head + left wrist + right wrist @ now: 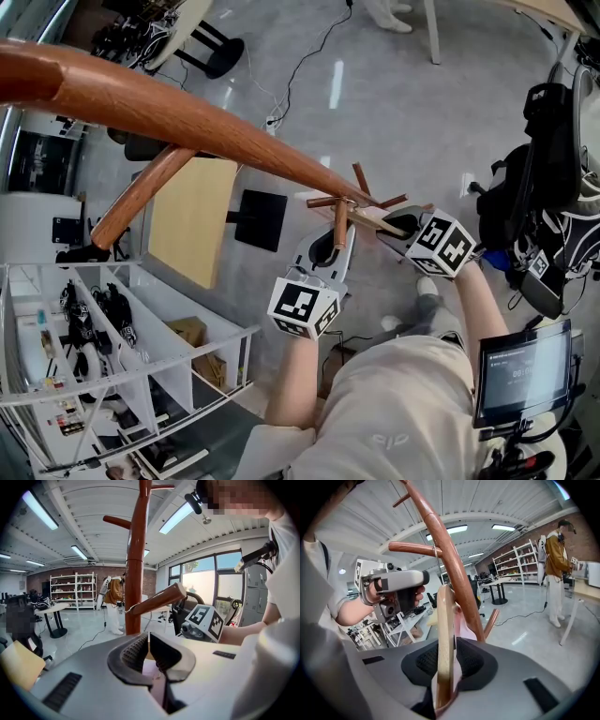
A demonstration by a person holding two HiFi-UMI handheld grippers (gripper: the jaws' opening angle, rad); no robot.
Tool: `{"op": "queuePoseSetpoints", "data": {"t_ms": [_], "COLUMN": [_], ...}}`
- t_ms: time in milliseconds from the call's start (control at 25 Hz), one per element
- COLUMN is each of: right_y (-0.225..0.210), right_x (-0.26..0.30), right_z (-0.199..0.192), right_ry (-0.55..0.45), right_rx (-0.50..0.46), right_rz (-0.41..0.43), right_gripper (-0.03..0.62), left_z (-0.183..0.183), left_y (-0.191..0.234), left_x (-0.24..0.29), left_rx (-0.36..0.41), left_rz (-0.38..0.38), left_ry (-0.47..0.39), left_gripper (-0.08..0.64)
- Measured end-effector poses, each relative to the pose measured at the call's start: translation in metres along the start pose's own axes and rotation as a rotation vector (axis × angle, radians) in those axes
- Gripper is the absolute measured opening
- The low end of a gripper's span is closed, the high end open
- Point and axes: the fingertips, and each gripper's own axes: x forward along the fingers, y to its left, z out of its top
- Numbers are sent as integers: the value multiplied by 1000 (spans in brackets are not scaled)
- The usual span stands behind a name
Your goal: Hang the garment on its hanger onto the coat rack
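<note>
A brown wooden coat rack [187,117] runs across the head view, with its pegs beside both grippers. My right gripper [398,225] is shut on a pale wooden hanger [445,639], and pink garment cloth [462,620] shows behind it. The hanger's wire hook [435,557] sits over a peg [412,548] by the pole [454,573]. My left gripper [325,246] is just below a peg [157,599], where the wire hook [127,607] loops. Its jaws are closed on pink garment cloth [152,667], with a sliver of pale wood between the pads.
White shelving [141,366] stands at the lower left, beside a tan table top [192,220] and a black stand base [261,218]. An office chair with bags [553,159] and a small screen [525,370] are at the right. A person in a brown jacket [557,564] stands far off.
</note>
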Motion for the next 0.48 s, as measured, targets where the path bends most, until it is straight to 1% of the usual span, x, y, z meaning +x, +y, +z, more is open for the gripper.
{"op": "queuePoseSetpoints", "data": {"t_ms": [80,160,280,480], "right_y": [0,1,-3,-13], "right_x": [-3,-5,-12,-29], "right_z": [3,6,9,18], "right_ry": [-7,-20,-42,-80], "right_rx": [-17,-18,-15,-20], "right_rz": [-29,-38,-65,-131], "right_gripper": [60,61,84,86], "left_z": [0,0,0,1], "left_y": [-1,-1,-2,-4], "left_x": [-1,-3,-2,-4], "left_rx": [1,0,1,3], "left_rz": [-3,-5,-4,-3], "left_ry": [-2,-4,-8,-12], "left_gripper": [6,6,6,6]}}
